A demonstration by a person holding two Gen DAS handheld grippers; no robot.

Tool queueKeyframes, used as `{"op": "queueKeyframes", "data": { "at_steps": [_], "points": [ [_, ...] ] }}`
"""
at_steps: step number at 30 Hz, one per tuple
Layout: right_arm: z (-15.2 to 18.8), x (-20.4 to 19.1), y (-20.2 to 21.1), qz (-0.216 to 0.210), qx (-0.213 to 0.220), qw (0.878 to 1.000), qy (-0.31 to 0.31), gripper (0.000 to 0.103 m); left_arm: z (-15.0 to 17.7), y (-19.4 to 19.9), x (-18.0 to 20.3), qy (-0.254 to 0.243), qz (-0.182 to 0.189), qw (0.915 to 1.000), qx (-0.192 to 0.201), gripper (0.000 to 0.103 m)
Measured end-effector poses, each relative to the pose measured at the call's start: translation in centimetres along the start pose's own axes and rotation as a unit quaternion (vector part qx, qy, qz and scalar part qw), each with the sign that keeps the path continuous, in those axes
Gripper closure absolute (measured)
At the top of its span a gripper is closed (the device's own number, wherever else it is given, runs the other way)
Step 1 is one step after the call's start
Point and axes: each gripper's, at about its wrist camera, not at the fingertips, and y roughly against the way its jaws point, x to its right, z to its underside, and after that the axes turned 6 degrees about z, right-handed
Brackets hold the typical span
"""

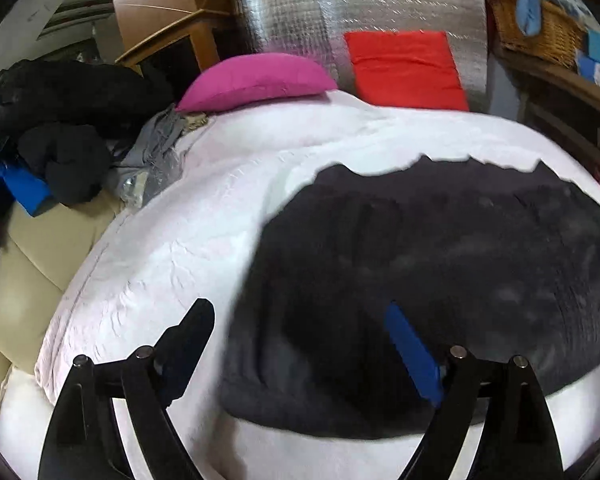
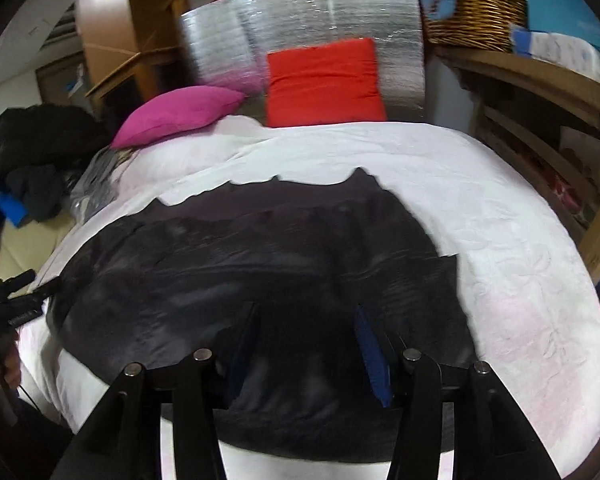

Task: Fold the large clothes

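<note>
- Dark garment [image 1: 440, 264]: a large charcoal-black piece of clothing, spread fairly flat on the white bedspread [image 1: 172, 248], with a wavy far edge and soft creases across its surface; motion blur hides finer detail.
- Left gripper [image 1: 300, 332]: jaws spread wide with nothing pinched between them. The garment's near left corner lies just ahead; the blue-padded finger [image 1: 412, 356] stands over the dark cloth, the other finger over bare bedspread.
- Right gripper [image 2: 304, 344]: jaws partly apart, both fingers above the middle of the garment's [image 2: 260, 264] near edge. I cannot tell whether the pads touch the cloth; no fold is seen pinched.
- From the right wrist view, the left gripper's [image 2: 22, 286] dark frame shows at the far left, at the garment's left edge.
- Beyond both tools, past the garment: a magenta pillow [image 1: 256, 80] ahead to the left, a red cushion [image 1: 408, 68] against a silver foil panel [image 1: 340, 12].
- Far left of the left gripper: a heap of dark clothes [image 1: 60, 120].
</note>
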Motion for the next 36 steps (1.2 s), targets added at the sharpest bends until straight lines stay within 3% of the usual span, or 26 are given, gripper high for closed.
{"op": "queueKeyframes", "data": {
  "at_steps": [6, 10, 16, 19, 23, 28, 33, 36],
  "points": [
    [1.5, -1.7, -4.0, 0.025, -0.081, 0.996, 0.026, 0.045, 1.3, -1.3, 1.9, -0.037, -0.013, 0.9991, -0.014, 0.015],
    [1.2, -1.8, -3.2, 0.022, -0.07, 0.997, 0.023, 0.044, 1.6, -1.4, 1.2, -0.032, -0.013, 0.9993, -0.015, 0.015],
    [-0.3, -2.4, -0.8, 0.008, -0.001, 1.0, 0.014, 0.044, 1.8, -1.7, 1.4, -0.035, -0.017, 0.9991, -0.015, 0.015],
    [-0.4, -4.1, -2.2, -0.007, -0.023, 0.999, 0.027, 0.044, 1.9, -1.9, 1.6, -0.039, -0.019, 0.999, -0.015, 0.015],
    [0.7, -6.6, -5.7, 0.012, -0.081, 0.994, 0.068, 0.044, 1.9, -2.1, 1.6, -0.039, -0.018, 0.9989, -0.016, 0.015],
    [0.3, -6.3, -4.8, -0.008, -0.073, 0.997, 0.038, 0.044, 2.1, -2.2, 1.5, -0.04, -0.016, 0.9989, -0.018, 0.014],
    [0.7, -7.7, -1.3, -0.008, -0.012, 0.997, 0.074, 0.044, 2.3, -2.3, 1.3, -0.036, -0.014, 0.9991, -0.019, 0.014],
    [1.6, -8.3, -0.6, -0.004, -0.009, 0.997, 0.075, 0.044, 2.4, -2.3, 1.4, -0.036, -0.016, 0.999, -0.018, 0.013]
  ]
}}
